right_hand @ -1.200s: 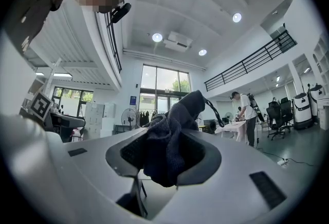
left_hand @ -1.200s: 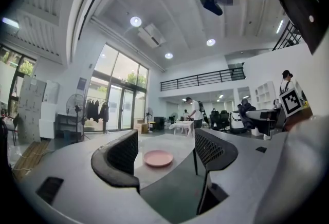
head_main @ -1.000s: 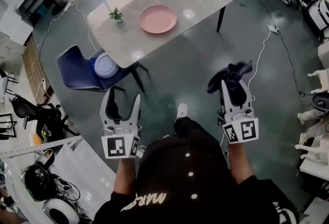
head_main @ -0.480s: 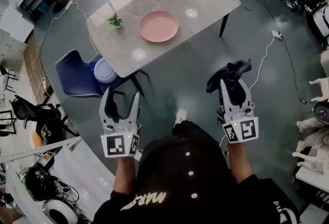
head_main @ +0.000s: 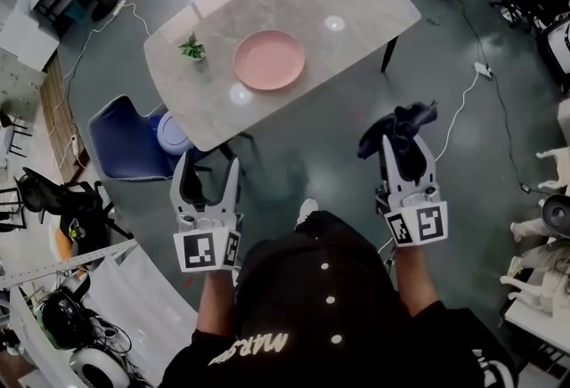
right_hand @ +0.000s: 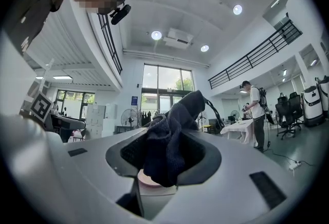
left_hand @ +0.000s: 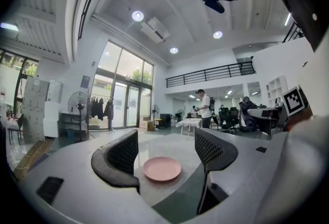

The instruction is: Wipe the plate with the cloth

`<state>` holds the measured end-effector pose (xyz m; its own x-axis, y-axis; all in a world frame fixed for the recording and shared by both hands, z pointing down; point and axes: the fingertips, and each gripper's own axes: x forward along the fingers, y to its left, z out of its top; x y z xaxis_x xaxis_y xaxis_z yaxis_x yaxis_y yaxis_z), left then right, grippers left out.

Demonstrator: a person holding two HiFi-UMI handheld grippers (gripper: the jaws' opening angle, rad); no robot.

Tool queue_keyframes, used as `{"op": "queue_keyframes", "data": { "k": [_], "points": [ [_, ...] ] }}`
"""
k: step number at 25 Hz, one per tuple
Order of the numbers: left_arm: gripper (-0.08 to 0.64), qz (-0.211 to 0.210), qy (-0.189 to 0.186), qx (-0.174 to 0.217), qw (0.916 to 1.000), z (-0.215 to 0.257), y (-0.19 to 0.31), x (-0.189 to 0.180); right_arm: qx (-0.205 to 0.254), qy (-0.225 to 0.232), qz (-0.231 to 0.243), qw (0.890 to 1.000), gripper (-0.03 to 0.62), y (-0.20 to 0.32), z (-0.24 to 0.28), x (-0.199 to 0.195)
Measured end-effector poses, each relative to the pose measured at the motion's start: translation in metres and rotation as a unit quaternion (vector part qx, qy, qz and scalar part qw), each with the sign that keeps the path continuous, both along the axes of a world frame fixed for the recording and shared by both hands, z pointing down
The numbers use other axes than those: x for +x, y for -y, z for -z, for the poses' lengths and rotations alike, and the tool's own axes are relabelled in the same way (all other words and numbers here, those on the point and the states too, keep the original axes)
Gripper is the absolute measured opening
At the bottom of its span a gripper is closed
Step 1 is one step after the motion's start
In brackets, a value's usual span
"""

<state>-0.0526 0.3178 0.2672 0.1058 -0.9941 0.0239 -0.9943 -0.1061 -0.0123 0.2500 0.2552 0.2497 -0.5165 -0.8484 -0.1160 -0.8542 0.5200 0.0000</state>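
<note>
White "MARS" lettering (head_main: 261,345), upside down, on person's dark top (head_main: 307,284)

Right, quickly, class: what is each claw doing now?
Left claw: open, empty.
Right claw: shut on the dark cloth.

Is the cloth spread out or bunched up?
Bunched up: the dark cloth hangs crumpled, clamped in the right claw, not laid flat.

The left gripper (left_hand: 164,159) has its jaws apart, framing the pink plate (left_hand: 162,168) on the table (left_hand: 169,142).
</note>
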Motion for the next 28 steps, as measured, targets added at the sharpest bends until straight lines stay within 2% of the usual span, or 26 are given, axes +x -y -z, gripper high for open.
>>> {"op": "queue_keyframes", "data": {
  "k": [13, 23, 28],
  "points": [
    [0.341, 0.024, -0.006, 0.0, 0.9997, 0.004, 0.044, 0.025, 0.0, -0.001, 0.025, 1.0, 0.14, 0.056, 0.003, 0.018],
    [0.341, 0.039, -0.005, -0.018, 0.9991, -0.01, 0.047, 0.014, -0.012, -0.001, 0.031, 0.999, 0.14, 0.07, -0.011, 0.012],
    [0.341, 0.045, 0.0, -0.015, 0.9989, -0.013, 0.06, 0.004, -0.007, -0.001, 0.027, 1.0, 0.14, 0.078, -0.012, 0.006]
  ]
}}
